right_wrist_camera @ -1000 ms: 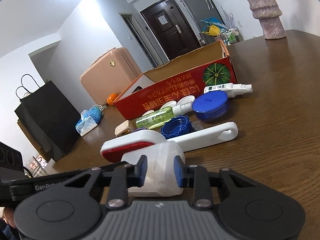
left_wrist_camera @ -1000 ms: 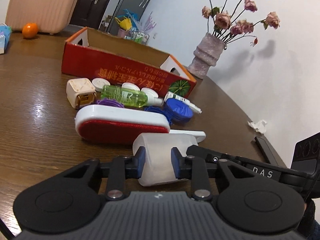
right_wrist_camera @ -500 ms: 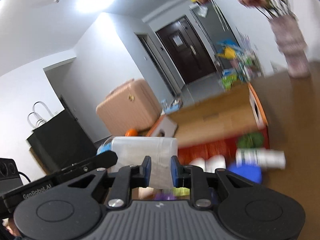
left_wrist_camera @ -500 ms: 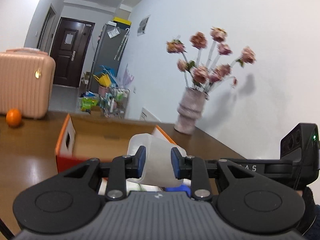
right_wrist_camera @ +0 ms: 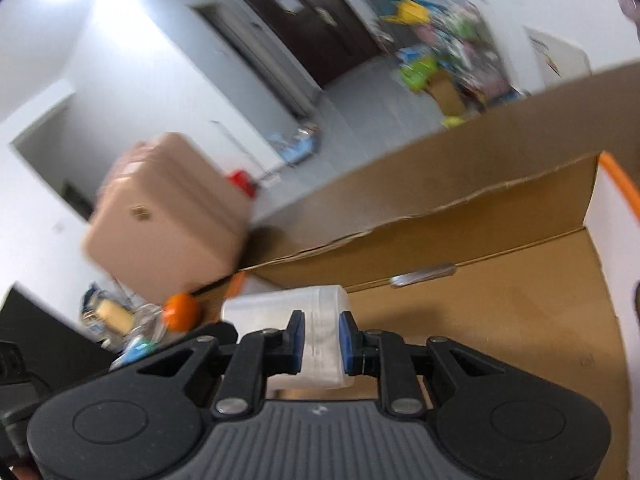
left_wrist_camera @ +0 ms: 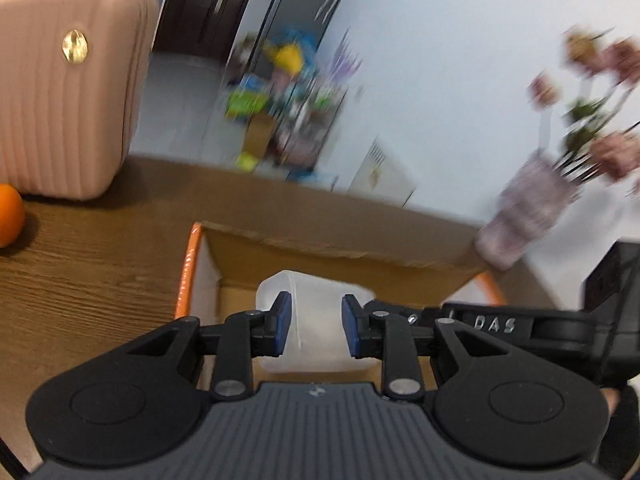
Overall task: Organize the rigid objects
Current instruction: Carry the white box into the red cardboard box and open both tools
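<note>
A white translucent plastic container [left_wrist_camera: 314, 292] hangs above the open cardboard box [left_wrist_camera: 340, 256] with orange edges. My left gripper [left_wrist_camera: 314, 322] is shut on it, blue pads pressing both sides. In the right wrist view the same container [right_wrist_camera: 280, 304] sits between the pads of my right gripper [right_wrist_camera: 322, 340], whose jaws are closing on it. The box [right_wrist_camera: 440, 236] lies below and ahead, its brown floor mostly bare. The right gripper's black body [left_wrist_camera: 492, 324] shows at the right of the left wrist view.
A pink suitcase [left_wrist_camera: 60, 92] and an orange [left_wrist_camera: 8, 220] stand on the wooden table [left_wrist_camera: 80, 280] left of the box. A vase of dried flowers [left_wrist_camera: 528, 216] stands at the right. A small silvery item [right_wrist_camera: 424, 274] lies in the box by its far wall.
Both grippers lifted the container off the table and carried it forward, from in front of the box to above its open inside. The small items on the table dropped out of view.
</note>
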`<action>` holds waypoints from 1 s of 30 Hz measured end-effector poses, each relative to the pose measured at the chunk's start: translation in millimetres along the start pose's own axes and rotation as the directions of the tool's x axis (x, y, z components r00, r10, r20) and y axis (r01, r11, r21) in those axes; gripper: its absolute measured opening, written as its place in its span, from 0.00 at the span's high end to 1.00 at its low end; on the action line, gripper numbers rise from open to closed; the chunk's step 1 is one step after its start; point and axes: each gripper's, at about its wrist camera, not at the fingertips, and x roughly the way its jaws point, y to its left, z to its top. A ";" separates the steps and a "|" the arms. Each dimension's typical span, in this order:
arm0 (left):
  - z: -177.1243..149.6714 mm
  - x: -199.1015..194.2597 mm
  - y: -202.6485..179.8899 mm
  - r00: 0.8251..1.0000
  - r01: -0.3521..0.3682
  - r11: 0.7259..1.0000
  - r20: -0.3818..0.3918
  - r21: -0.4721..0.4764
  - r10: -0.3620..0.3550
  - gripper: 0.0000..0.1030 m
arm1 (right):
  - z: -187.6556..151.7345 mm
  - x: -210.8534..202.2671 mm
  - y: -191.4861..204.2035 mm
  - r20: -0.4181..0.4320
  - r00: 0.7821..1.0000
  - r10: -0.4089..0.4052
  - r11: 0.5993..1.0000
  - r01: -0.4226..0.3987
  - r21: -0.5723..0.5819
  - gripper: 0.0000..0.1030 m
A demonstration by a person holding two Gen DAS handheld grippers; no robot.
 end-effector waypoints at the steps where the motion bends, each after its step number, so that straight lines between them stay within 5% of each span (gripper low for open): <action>1: -0.5 9.6 4.2 0.999 -0.042 0.999 -0.018 0.012 0.043 0.74 | 2.5 9.7 2.2 -0.012 1.000 -0.021 1.000 0.021 -0.007 0.85; 5: 2.9 31.8 8.7 0.989 -0.133 0.991 -0.068 0.037 0.135 0.74 | 6.8 37.0 12.7 -0.024 0.998 -0.066 0.996 0.065 -0.055 0.86; 10: 2.1 7.7 17.3 0.991 -0.129 0.991 -0.039 0.044 0.131 0.72 | 6.9 25.5 14.5 0.009 0.998 -0.058 0.997 0.058 -0.054 0.86; 14: -9.3 -41.6 2.5 0.989 -0.140 0.979 -0.033 0.146 0.146 0.67 | 4.2 -20.6 10.9 0.068 0.994 -0.088 0.986 0.097 -0.135 0.83; 19: -39.7 -100.5 -19.8 0.987 -0.143 0.966 -0.038 0.217 0.155 0.47 | -24.1 -96.8 1.8 0.122 0.978 -0.171 0.946 0.197 -0.258 0.82; 23: -78.8 -153.9 -26.3 0.984 -0.178 0.956 0.046 0.233 0.172 0.32 | -55.4 -144.7 1.5 0.140 0.967 -0.211 0.918 0.245 -0.310 0.75; 26: -106.0 -190.4 -29.3 0.978 -0.200 0.949 0.110 0.244 0.178 0.27 | -85.8 -178.4 12.0 0.173 0.968 -0.181 0.903 0.233 -0.362 0.61; 30: -144.3 -227.7 -38.9 0.960 -0.245 0.929 0.201 0.276 0.193 0.19 | -124.9 -210.3 29.2 0.226 0.961 -0.158 0.881 0.240 -0.407 0.55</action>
